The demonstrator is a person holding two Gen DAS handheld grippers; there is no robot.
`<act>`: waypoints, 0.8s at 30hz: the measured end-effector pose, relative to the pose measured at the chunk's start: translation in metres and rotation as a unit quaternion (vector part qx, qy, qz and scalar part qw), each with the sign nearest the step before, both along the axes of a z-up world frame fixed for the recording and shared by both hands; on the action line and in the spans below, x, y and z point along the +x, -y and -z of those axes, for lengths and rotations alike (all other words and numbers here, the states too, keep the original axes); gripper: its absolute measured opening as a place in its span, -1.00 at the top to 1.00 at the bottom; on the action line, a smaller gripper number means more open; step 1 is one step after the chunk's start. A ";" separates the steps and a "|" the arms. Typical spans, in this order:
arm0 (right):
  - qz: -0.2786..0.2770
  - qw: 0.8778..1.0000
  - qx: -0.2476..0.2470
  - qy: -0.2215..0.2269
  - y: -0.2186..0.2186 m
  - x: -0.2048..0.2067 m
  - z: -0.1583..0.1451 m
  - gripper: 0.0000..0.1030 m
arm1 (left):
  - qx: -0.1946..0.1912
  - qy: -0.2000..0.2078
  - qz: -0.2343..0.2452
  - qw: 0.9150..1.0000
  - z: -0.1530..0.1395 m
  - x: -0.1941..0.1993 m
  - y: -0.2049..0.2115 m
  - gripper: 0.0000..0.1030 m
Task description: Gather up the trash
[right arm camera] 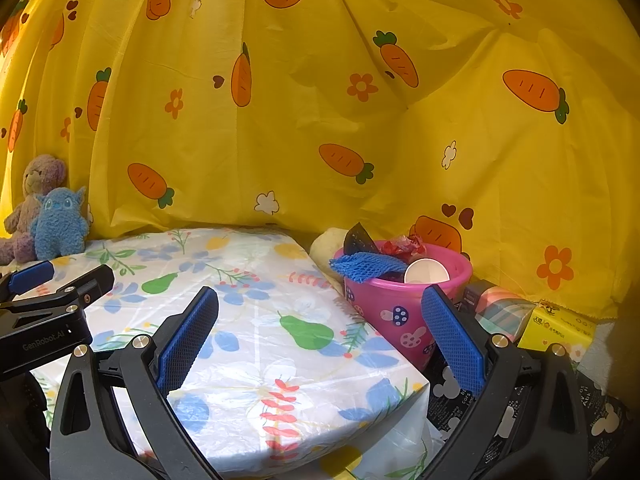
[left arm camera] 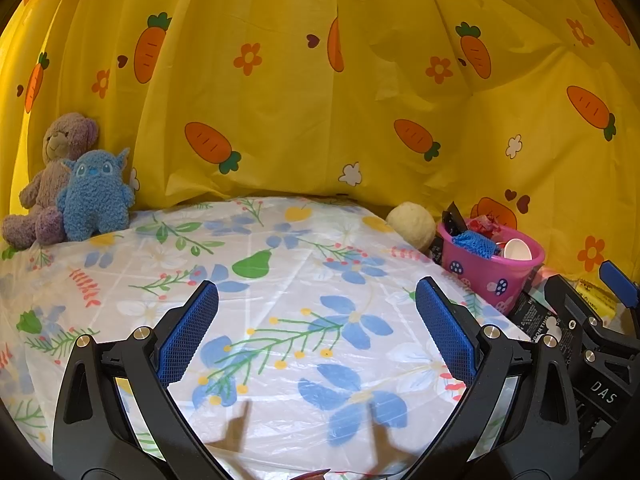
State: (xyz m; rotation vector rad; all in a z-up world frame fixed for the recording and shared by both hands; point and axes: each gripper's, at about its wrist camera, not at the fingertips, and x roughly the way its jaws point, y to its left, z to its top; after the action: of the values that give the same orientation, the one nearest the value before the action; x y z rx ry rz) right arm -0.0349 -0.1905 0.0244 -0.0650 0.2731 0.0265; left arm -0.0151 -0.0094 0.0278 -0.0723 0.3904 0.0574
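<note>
Both grippers wide apart, empty — left gripper (left arm camera: 316, 332) and right gripper (right arm camera: 320, 336) hover over the floral tablecloth (left arm camera: 280, 280). Pink bucket (right arm camera: 404, 304) at the table's right edge already holds blue net (right arm camera: 364, 266), paper cup (right arm camera: 426, 272), wrappers. Table looks bare; before stopping, check the red scrap (left arm camera: 310, 475) at the near edge

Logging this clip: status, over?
Left gripper open, empty. Right gripper open, empty. Pink bin holds trash. No trash visible on table.
</note>
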 end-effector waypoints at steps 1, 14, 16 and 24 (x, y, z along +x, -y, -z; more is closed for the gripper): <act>-0.001 1.000 0.000 0.000 0.000 0.000 0.000 -0.90 | 0.000 0.000 0.000 1.000 0.000 0.000 0.000 -0.89; -0.001 1.000 0.000 0.000 0.000 0.000 0.000 -0.90 | 0.000 0.000 0.001 1.000 -0.001 0.000 0.001 -0.89; -0.002 1.000 -0.001 0.000 0.000 0.001 0.000 -0.90 | 0.000 0.000 0.000 1.000 -0.001 0.000 0.001 -0.89; -0.002 1.000 0.000 -0.001 -0.001 0.002 0.000 -0.90 | 0.000 0.000 0.000 1.000 0.000 0.000 0.000 -0.89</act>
State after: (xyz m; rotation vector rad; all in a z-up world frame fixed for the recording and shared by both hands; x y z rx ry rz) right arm -0.0334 -0.1892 0.0240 -0.0664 0.2756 0.0313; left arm -0.0152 -0.0095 0.0276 -0.0730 0.3908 0.0564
